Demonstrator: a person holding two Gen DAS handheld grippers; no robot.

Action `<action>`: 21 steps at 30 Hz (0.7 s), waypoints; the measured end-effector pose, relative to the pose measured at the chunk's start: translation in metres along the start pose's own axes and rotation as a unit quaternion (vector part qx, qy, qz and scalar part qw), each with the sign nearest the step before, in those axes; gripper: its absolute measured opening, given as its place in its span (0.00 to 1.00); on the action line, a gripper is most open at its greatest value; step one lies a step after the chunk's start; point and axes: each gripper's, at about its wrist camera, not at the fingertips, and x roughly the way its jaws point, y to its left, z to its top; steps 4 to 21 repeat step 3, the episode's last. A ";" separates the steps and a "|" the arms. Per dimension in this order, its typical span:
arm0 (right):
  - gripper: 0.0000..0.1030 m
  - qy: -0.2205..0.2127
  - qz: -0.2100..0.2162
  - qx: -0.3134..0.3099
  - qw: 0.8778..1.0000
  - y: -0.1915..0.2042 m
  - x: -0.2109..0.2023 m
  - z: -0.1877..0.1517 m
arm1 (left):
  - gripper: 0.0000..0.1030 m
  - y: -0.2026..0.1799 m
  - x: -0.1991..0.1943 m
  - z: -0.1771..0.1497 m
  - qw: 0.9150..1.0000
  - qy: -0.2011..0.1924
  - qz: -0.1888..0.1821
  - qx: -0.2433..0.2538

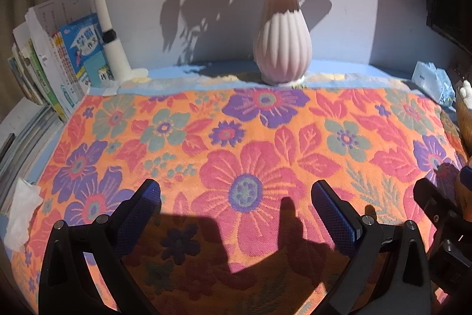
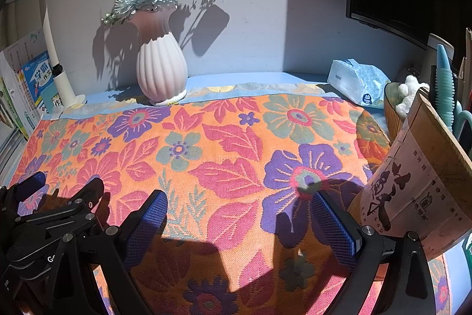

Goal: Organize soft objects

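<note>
Floral towel (image 1: 236, 143) lies spread flat on the desk, covering most of it, far edge just before the pink vase (image 1: 281, 49). Long axis runs left–right, parallel to the wall. My left gripper (image 1: 236, 205) and right gripper (image 2: 239, 214) hover side by side over the near edge, fingers apart, holding nothing; I judge this stance suits pinching that edge to fold.

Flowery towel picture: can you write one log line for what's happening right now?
stage: before grasp | left gripper: open, over floral towel | right gripper: open, over towel | towel: spread flat | vase: behind towel
</note>
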 end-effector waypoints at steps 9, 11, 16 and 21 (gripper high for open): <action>0.95 0.000 0.000 0.000 1.000 0.000 0.000 0.000 | 1.00 0.004 -0.003 0.000 1.000 -0.008 -0.004 -0.009; 0.95 0.000 0.000 0.000 1.000 0.000 0.000 0.000 | 1.00 0.004 -0.003 0.000 1.000 -0.008 -0.004 -0.009; 0.95 0.000 0.000 0.000 1.000 0.000 0.000 0.000 | 1.00 0.004 -0.003 0.000 1.000 -0.008 -0.004 -0.009; 0.95 0.000 0.000 0.000 1.000 0.000 0.000 0.000 | 1.00 0.004 -0.003 0.000 1.000 -0.008 -0.004 -0.009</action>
